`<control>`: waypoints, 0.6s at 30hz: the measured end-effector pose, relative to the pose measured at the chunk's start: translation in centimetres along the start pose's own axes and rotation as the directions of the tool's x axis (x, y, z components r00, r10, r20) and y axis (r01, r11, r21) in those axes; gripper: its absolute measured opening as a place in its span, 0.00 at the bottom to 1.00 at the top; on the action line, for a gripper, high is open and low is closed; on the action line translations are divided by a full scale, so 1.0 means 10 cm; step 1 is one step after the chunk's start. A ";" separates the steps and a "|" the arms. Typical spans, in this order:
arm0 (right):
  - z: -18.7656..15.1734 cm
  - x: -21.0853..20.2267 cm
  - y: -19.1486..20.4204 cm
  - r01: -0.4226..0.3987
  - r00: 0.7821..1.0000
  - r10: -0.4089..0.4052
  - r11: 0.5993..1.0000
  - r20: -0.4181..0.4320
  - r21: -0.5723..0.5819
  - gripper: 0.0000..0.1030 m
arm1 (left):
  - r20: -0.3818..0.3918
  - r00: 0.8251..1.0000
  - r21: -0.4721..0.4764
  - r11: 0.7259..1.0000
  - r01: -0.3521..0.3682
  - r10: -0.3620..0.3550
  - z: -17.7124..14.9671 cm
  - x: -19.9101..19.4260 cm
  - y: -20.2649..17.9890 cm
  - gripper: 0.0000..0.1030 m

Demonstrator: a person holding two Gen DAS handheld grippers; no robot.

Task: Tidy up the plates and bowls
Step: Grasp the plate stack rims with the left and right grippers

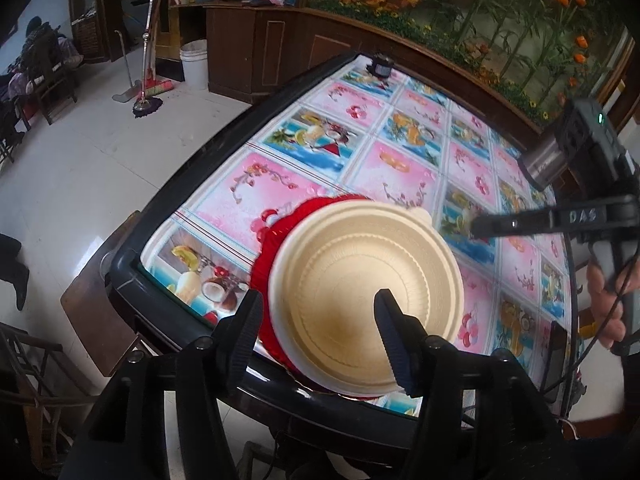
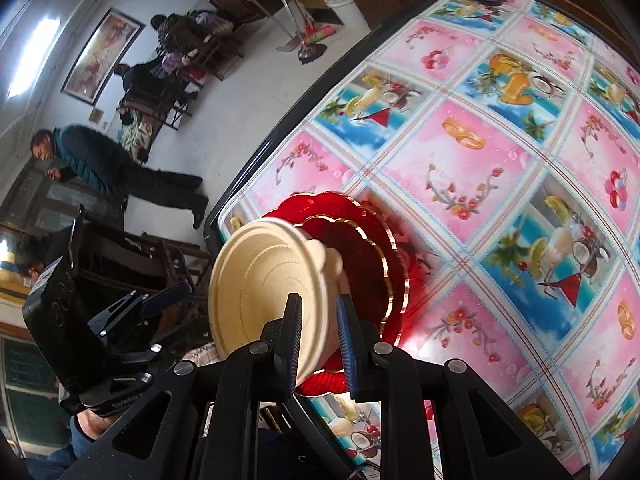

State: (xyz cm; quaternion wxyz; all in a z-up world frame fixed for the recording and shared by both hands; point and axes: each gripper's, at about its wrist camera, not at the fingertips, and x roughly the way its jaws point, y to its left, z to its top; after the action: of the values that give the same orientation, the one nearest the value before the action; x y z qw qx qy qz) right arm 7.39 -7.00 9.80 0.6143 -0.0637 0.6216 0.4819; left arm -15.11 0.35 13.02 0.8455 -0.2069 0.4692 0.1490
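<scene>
- Left gripper [image 1: 318,320] hovered spread above the cream bowl [image 1: 366,300], one finger either side of its near rim.
- Bowl sat above the red plate [image 2: 372,260] at the table [image 1: 200,184] edge.
- Right gripper [image 2: 318,344], reaching from the bowl's right, pinched its rim.

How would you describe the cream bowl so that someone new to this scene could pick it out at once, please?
Find the table with the pink and blue picture-tile cloth, then its near edge, where a red scalloped plate lies. Over that plate is the cream bowl, round, ribbed with concentric rings, its rim pinched in the right gripper. It is the only pale dish; its neighbour is glossy red.
</scene>
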 end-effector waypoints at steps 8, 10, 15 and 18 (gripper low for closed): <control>-0.06 0.21 -0.29 0.083 0.996 -0.083 0.996 -0.019 0.040 0.19 | -0.034 0.997 -0.285 0.957 0.055 -0.067 -0.09 0.27 0.90 0.53; -0.07 0.28 -0.33 0.095 0.995 -0.094 0.994 -0.022 0.045 0.19 | -0.053 0.996 -0.325 0.944 0.054 -0.075 -0.15 0.39 1.04 0.48; -0.08 0.42 -0.44 0.100 0.995 -0.097 0.992 -0.037 0.077 0.19 | -0.067 0.990 -0.316 0.944 0.098 -0.125 -0.19 0.55 1.04 0.42; -0.11 0.48 -0.47 0.094 0.995 -0.091 0.991 -0.046 0.091 0.19 | -0.079 0.985 -0.280 0.952 0.126 -0.154 -0.17 0.63 0.95 0.42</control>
State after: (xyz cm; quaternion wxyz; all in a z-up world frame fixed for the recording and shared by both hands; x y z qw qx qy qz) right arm 8.63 -7.71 3.16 0.6252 -0.0737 0.6524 0.4219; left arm -17.36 8.19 4.85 0.7927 -0.3618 0.4697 0.1417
